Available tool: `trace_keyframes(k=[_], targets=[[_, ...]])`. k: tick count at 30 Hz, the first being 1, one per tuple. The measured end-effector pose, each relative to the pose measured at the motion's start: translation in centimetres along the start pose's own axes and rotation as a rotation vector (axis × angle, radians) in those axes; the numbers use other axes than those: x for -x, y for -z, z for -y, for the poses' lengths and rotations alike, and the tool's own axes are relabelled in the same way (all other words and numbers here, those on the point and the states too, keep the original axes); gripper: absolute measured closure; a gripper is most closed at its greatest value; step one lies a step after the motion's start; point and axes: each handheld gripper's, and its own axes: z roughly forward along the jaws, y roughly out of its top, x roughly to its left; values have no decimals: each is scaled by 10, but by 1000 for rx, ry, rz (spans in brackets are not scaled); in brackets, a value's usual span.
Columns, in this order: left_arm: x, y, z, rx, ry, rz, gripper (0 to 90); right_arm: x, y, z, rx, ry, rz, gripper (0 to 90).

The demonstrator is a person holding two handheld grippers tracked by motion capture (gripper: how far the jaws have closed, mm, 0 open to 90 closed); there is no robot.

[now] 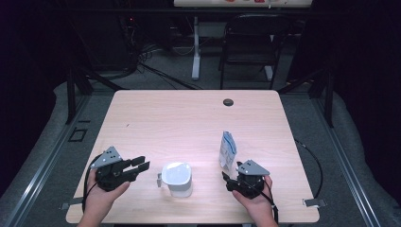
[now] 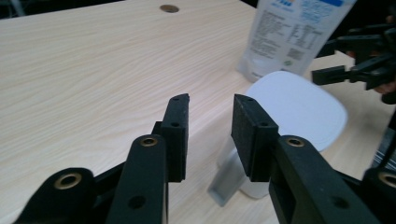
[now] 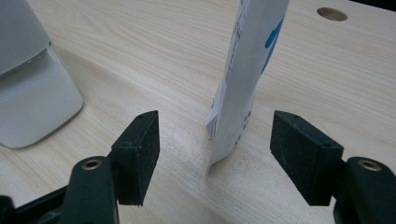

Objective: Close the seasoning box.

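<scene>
A white lidded jug [image 1: 177, 178] with a grey handle [image 2: 229, 182] stands near the table's front edge, between the two hands. A blue-and-white pouch [image 1: 227, 150] stands upright to its right. My left gripper [image 1: 142, 164] is held left of the jug, pointing at it, jaws open with nothing between them [image 2: 210, 100]. The jug's lid [image 2: 299, 107] lies just beyond its tips. My right gripper [image 1: 229, 176] sits just in front of the pouch, open [image 3: 215, 126]. The pouch [image 3: 247, 70] stands edge-on in the gap, and neither pad touches it.
The light wooden table [image 1: 189, 118] has a round cable hole [image 1: 228, 101] near its far edge. A black chair [image 1: 250, 42] and a desk leg stand on the floor behind it. The jug [image 3: 28, 93] is at the left of the right gripper view.
</scene>
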Motion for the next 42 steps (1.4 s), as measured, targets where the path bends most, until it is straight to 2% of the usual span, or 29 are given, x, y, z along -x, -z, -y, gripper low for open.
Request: trace_keyframes(k=[3, 12, 17, 20, 27, 34, 38, 42], targets=[[-6, 0, 3, 3, 22, -20, 625, 0, 0, 0, -1, 1, 1, 331], [-20, -6, 15, -8, 44, -73, 553, 2, 0, 1, -11, 5, 2, 331], [-32, -15, 30, -33, 98, -91, 550, 1, -1, 2, -15, 4, -2, 331], [-36, -19, 36, -63, 113, -98, 541, 1, -3, 2, -15, 8, -5, 331], [-42, -28, 47, -91, 138, -126, 519, 1, -4, 4, -23, 5, -7, 331], [-43, -34, 51, -114, 158, -114, 505, -1, -7, 6, -23, 3, -14, 330], [-42, -37, 54, -129, 153, -113, 498, -3, -7, 6, -27, 1, -15, 330], [-42, -41, 55, -152, 146, -134, 479, -4, -7, 6, -21, 3, -18, 328]])
